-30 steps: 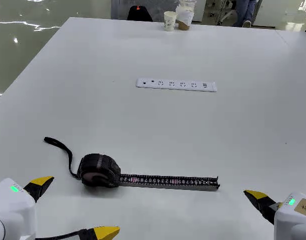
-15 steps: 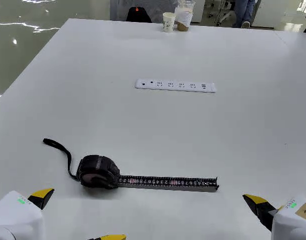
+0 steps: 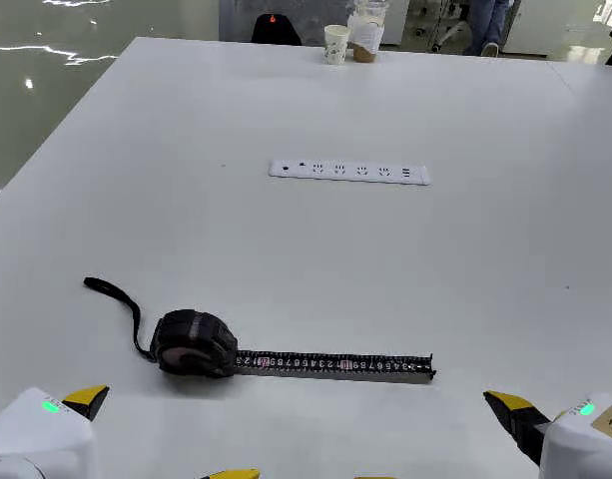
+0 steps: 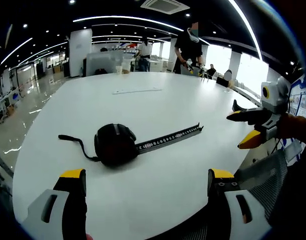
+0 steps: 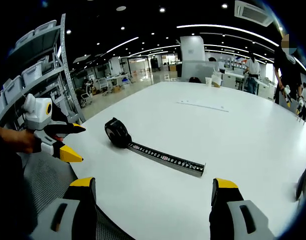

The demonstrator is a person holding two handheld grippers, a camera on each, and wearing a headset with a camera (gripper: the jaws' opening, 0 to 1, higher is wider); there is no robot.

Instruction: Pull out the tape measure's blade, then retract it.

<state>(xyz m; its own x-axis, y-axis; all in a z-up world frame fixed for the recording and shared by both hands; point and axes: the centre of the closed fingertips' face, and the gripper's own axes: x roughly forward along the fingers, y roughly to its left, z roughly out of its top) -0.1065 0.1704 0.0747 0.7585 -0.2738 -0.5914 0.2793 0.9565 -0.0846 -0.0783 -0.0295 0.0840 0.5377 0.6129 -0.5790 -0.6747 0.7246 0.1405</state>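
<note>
Grippers at the near edge: left gripper (image 4: 147,175) and right gripper (image 5: 153,183), each with jaws spread wide, holding nothing. Just beyond them the tape measure (image 3: 194,344) lies on its side, its blade (image 3: 335,364) drawn out flat toward the right gripper. Likely hazards: a released blade whipping back, or the unheld tape measure skidding on the smooth white table (image 3: 385,259). Farther off lies a power strip (image 3: 347,171), and a paper cup (image 3: 335,43) stands at the far edge. Beyond is an open office where people stand.
</note>
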